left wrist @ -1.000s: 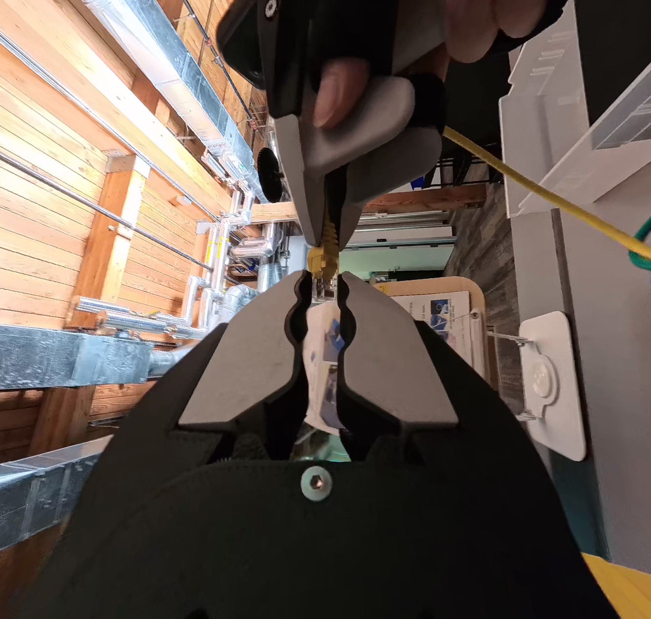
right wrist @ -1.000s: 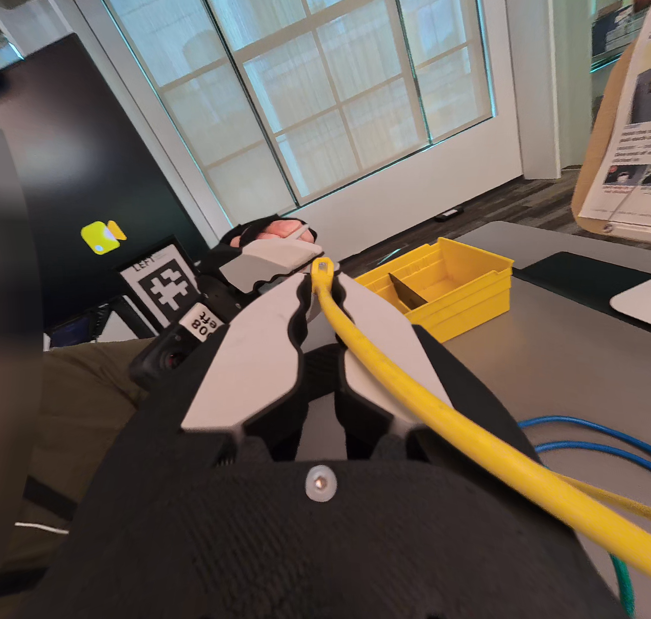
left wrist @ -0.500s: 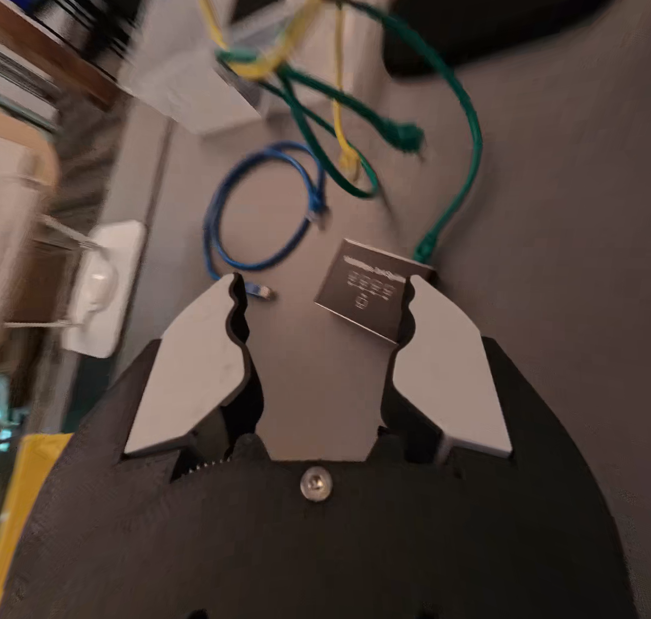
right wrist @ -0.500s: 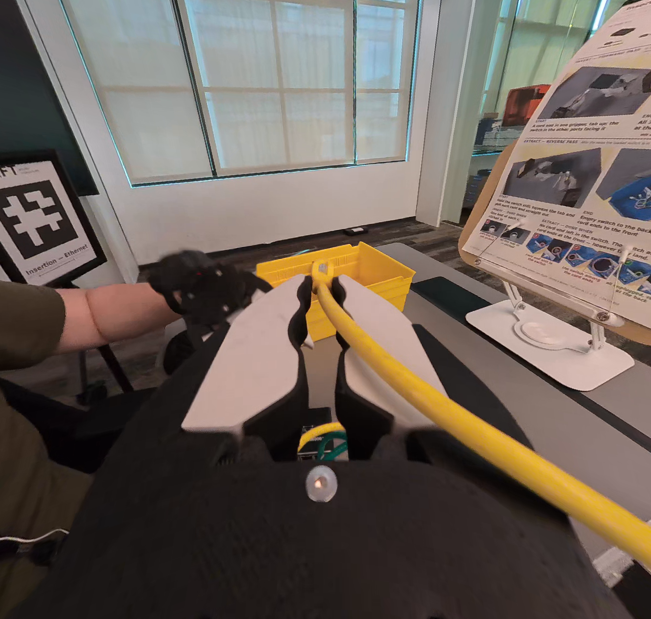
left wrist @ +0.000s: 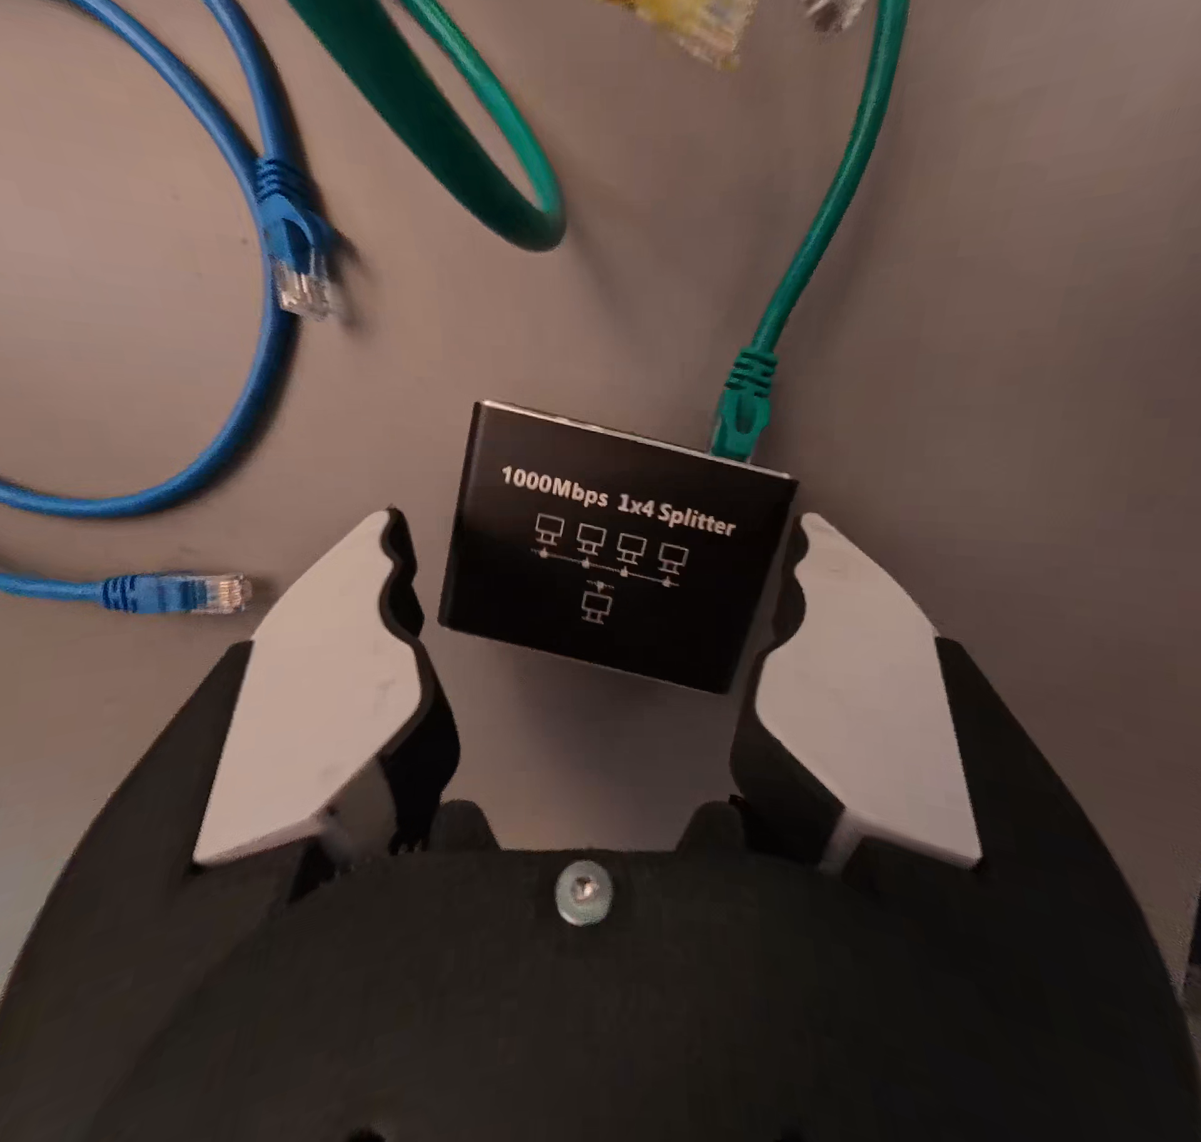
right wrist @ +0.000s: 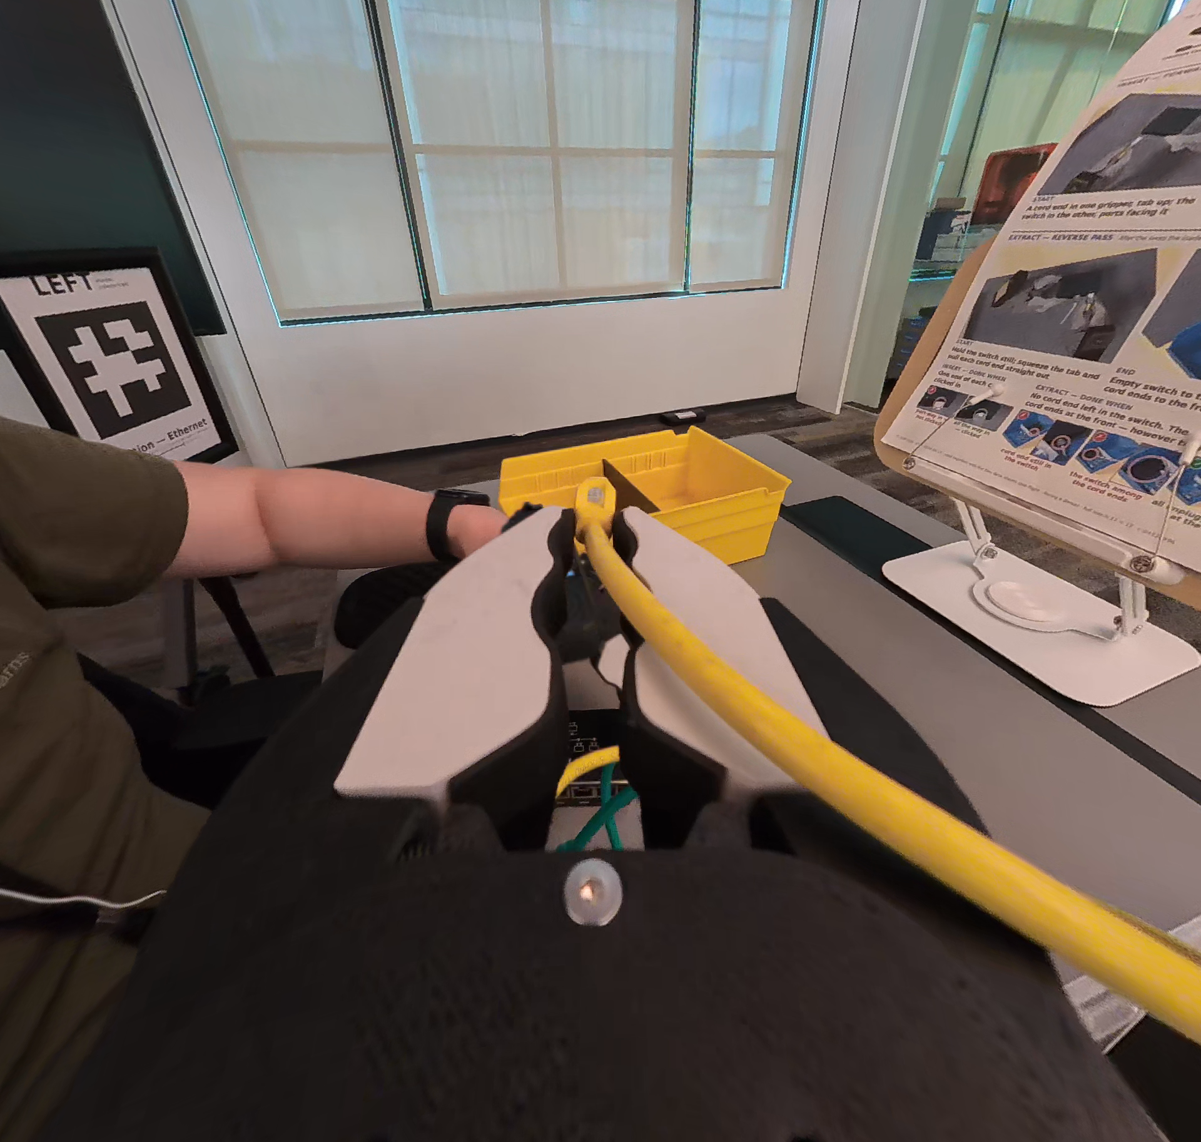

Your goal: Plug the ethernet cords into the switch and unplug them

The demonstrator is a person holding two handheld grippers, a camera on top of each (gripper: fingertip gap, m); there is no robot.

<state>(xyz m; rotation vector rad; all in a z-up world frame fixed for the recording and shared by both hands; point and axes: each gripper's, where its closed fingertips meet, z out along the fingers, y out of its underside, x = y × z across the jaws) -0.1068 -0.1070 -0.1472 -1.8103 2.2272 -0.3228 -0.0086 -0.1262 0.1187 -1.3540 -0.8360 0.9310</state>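
Left wrist view looks straight down on the grey table, and the left gripper (left wrist: 594,581) has swung down from pointing up at the ceiling a second ago, when it was nose to nose with the other tool around the yellow plug. Half a second ago its fingers were already parted over the table with the box off toward the right finger; now the fingers are spread wide, one either side of the black switch (left wrist: 617,548), neither quite touching it. My reading is that it is about to clamp the switch steady so a plug can go in.

Just past the fingertips, a green cord (left wrist: 744,405) is already seated in the switch's far edge. Off beyond the left finger lie the loose ends of a blue cord (left wrist: 195,592). The switch has white lettering and small diagrams on its lid, which I leave unread.

In the right wrist view, the right gripper (right wrist: 593,519) is pinching the yellow cord (right wrist: 747,698) just behind its plug, as before. Past its tips sits a yellow bin (right wrist: 708,512), with a printed instruction board (right wrist: 1066,304) to the right and a marker sign (right wrist: 110,356) far left.
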